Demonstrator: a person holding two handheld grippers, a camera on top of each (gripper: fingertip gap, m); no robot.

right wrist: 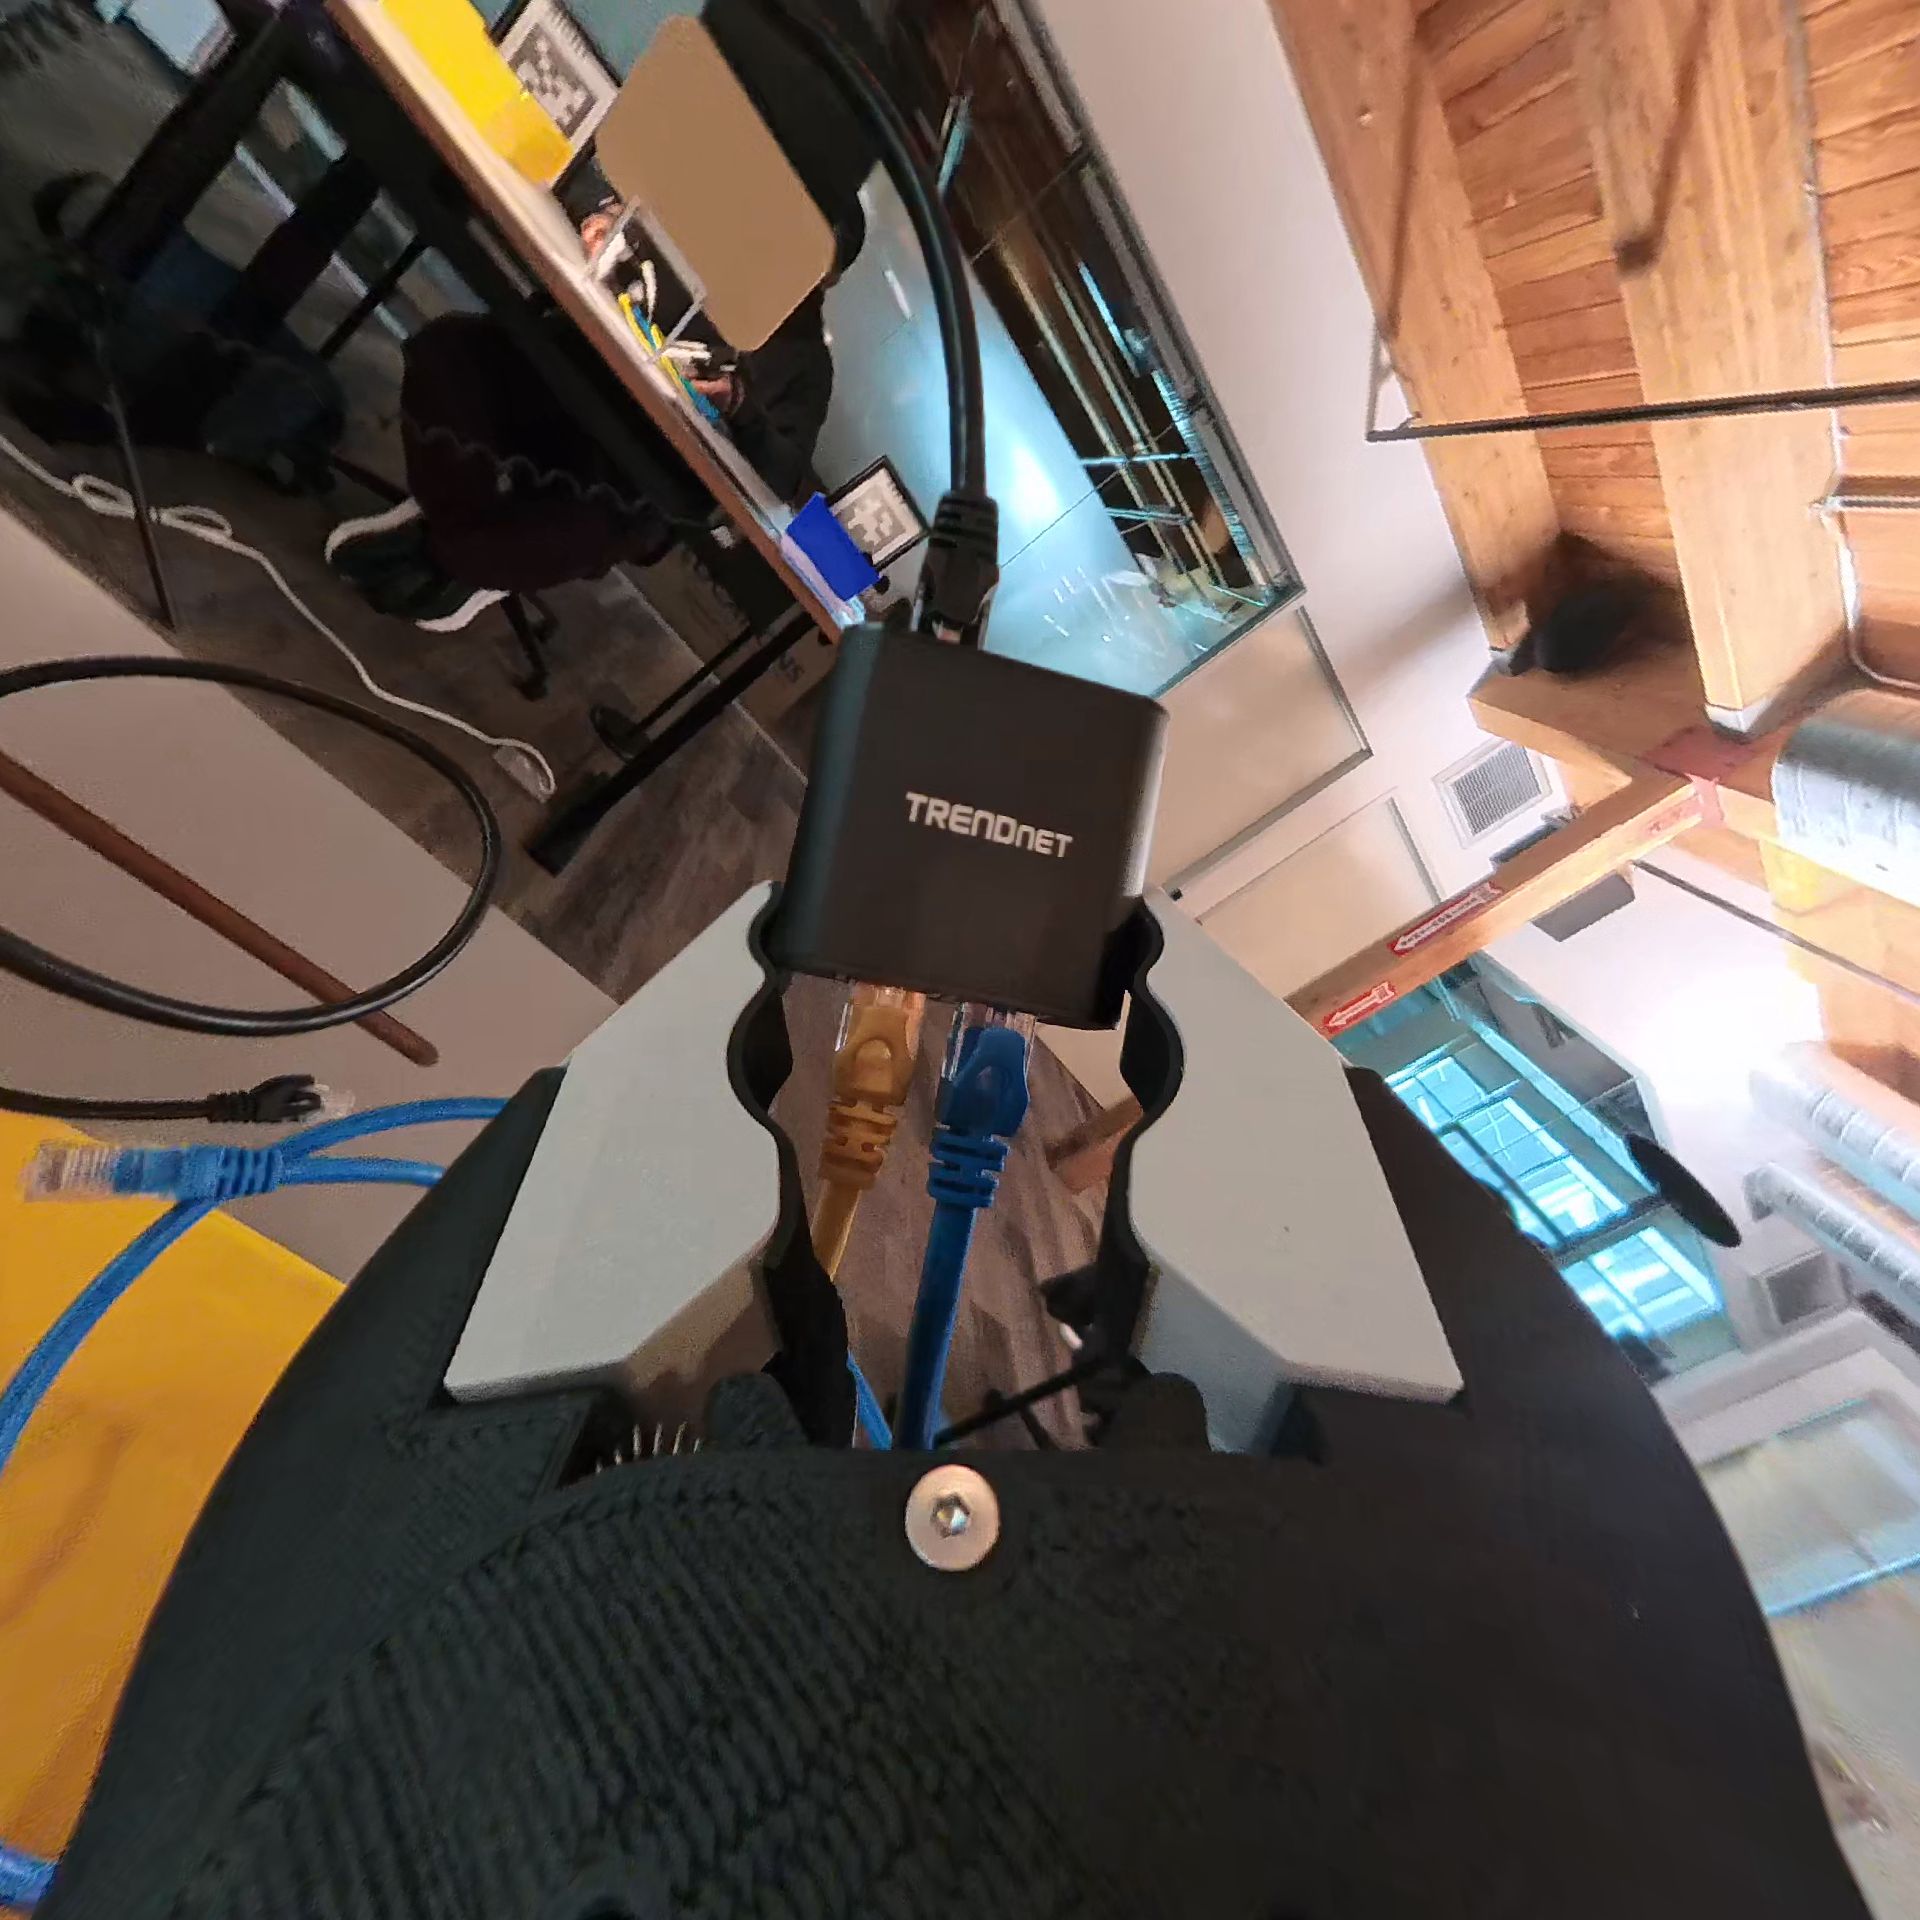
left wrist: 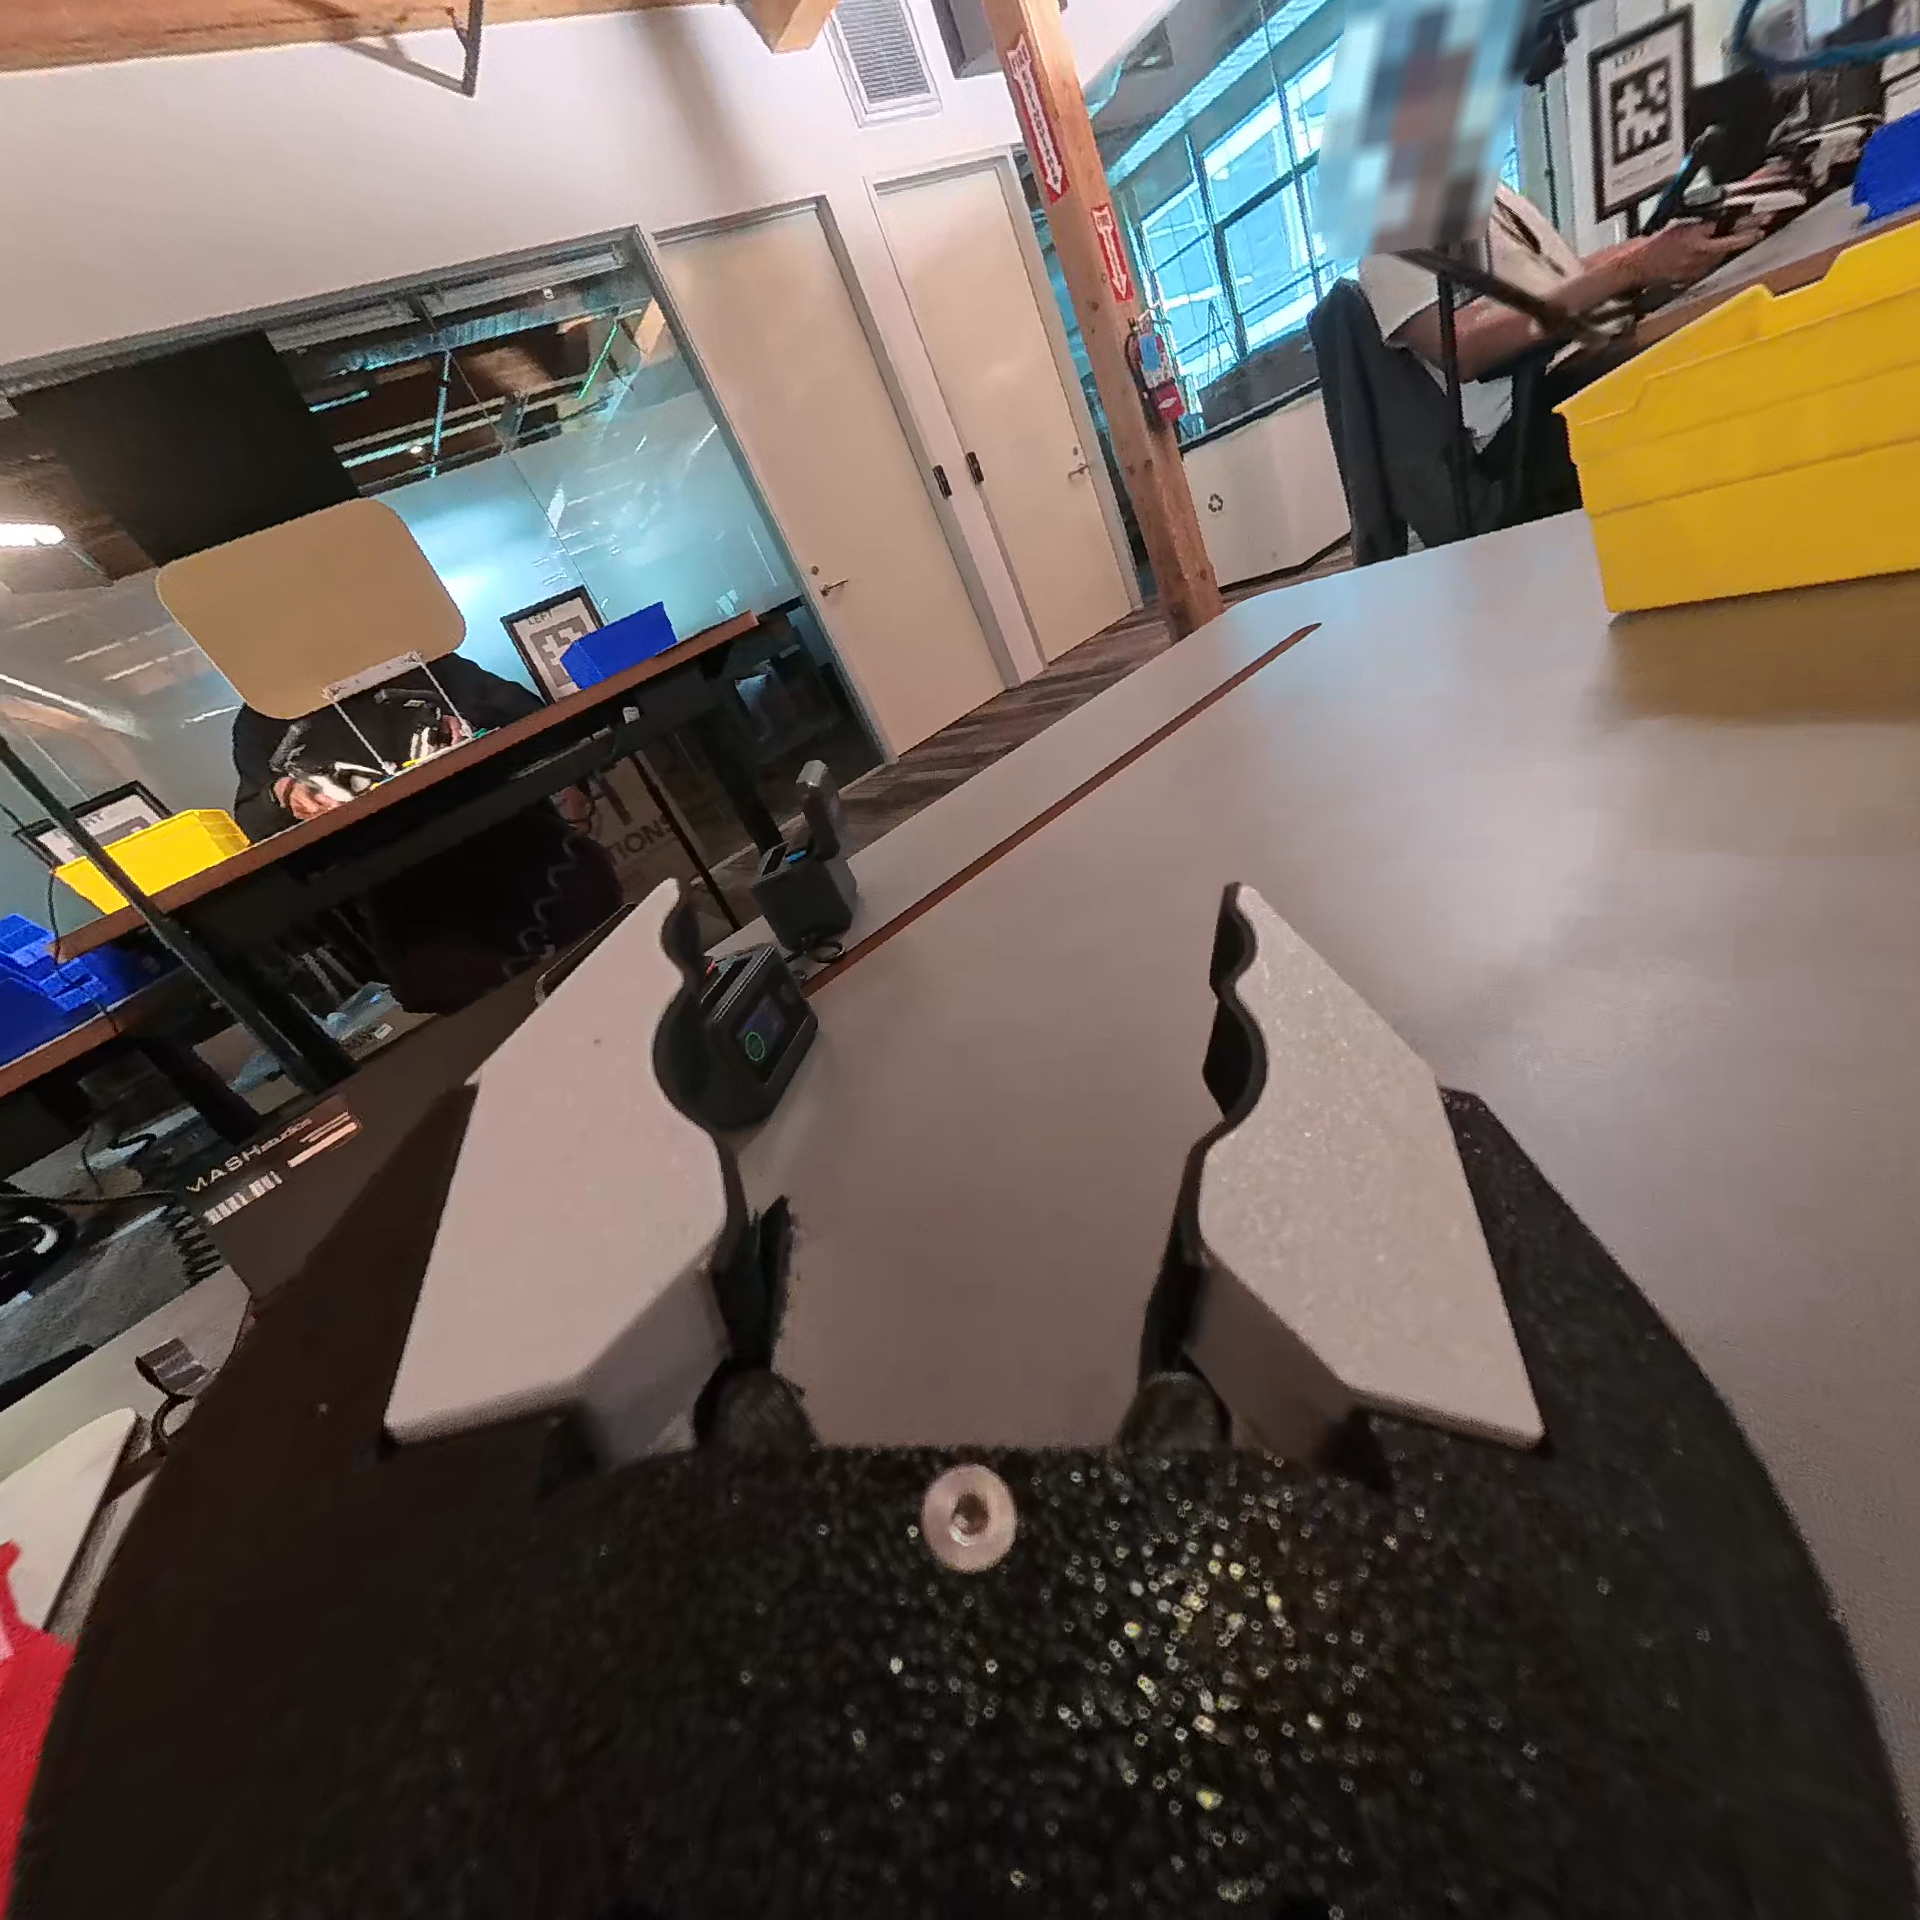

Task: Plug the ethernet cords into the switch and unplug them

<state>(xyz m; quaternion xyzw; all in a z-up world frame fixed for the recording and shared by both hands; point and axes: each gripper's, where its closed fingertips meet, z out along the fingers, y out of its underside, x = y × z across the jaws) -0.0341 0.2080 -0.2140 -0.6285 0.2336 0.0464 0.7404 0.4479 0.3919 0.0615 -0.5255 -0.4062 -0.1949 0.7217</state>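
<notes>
Two plugged cords under switch (right wrist: pixel 977 831), clamped at right gripper (right wrist: pixel 951 961) tips.

You're working in an open office-style lab: a glass-walled meeting room (left wrist: pixel 582 499) and white doors (left wrist: pixel 831 457) sit under exposed timber beams (right wrist: pixel 1662 312). Long worktables (left wrist: pixel 1351 831) carry yellow parts bins (left wrist: pixel 1756 457) and printed marker tags (left wrist: pixel 1636 114), and other people (left wrist: pixel 1496 312) sit working at neighbouring benches (left wrist: pixel 416 790).
</notes>
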